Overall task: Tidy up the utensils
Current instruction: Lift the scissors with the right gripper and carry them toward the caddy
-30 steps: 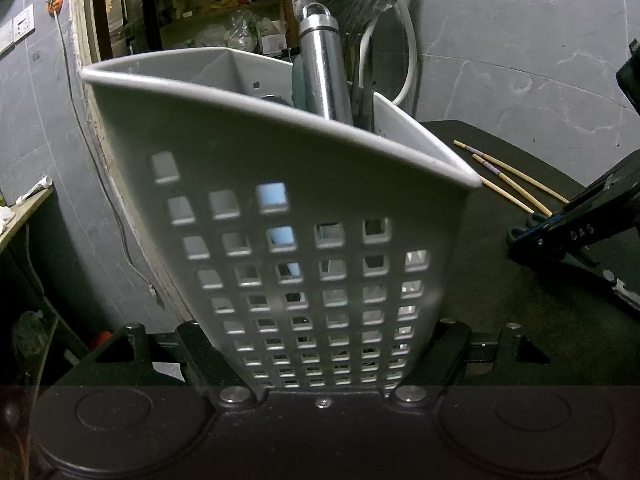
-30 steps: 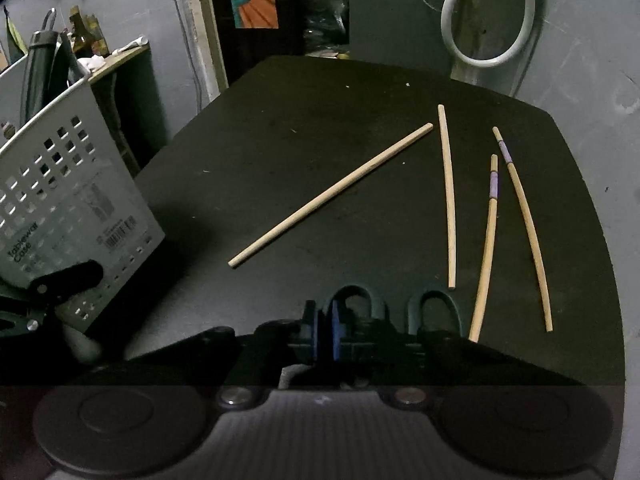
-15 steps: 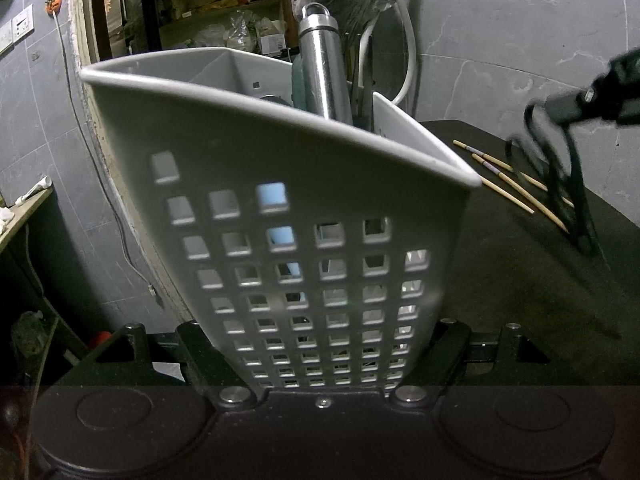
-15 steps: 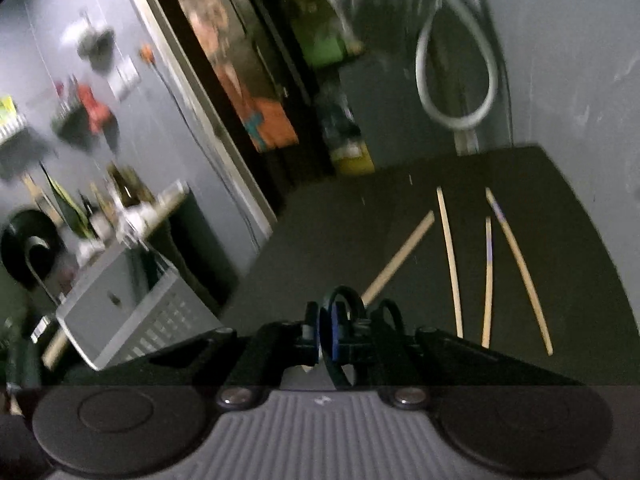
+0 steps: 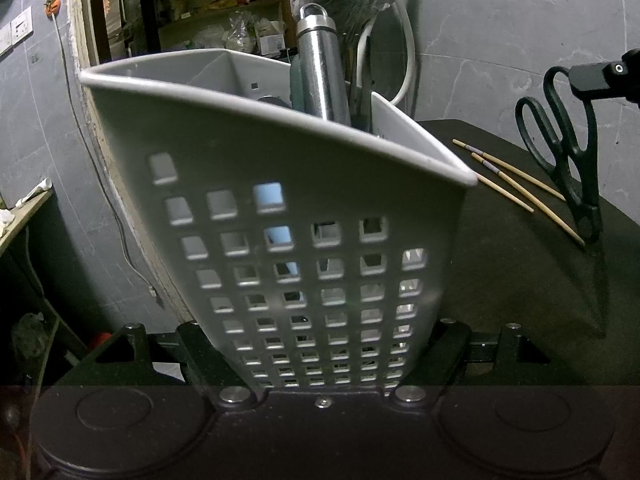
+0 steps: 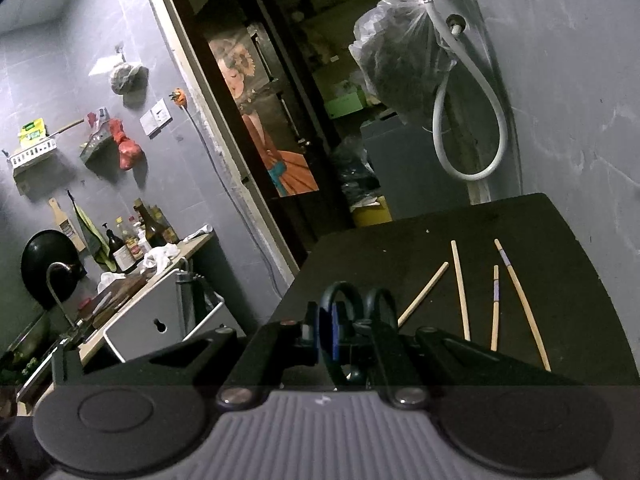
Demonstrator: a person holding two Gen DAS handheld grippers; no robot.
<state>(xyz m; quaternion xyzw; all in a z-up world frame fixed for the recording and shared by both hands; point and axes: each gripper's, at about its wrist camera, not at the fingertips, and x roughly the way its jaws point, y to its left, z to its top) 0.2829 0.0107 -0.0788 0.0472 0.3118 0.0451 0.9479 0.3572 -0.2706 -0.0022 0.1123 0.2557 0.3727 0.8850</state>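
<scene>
A grey perforated utensil caddy (image 5: 300,208) fills the left wrist view, and my left gripper (image 5: 324,344) is shut on its lower part, one finger on each side. A steel cylinder with a ring top (image 5: 324,76) stands inside it with other dark utensils. My right gripper (image 6: 340,332) is shut on the handle of black scissors (image 6: 348,300). From the left wrist, the scissors (image 5: 568,148) hang blades down from the right gripper (image 5: 596,76), above the table's right side. Several wooden chopsticks (image 6: 460,292) lie on the black table (image 6: 440,216), also visible as chopsticks (image 5: 516,176) behind the scissors.
The caddy (image 6: 156,328) appears low at the left in the right wrist view. A white hose (image 6: 472,128) and a plastic bag (image 6: 400,60) hang on the wall behind the table. A side counter with bottles (image 6: 136,236) stands at the left by a doorway.
My right gripper has lifted the scissors off the table, and its view has swung upward. The left gripper and the caddy have stayed where they were.
</scene>
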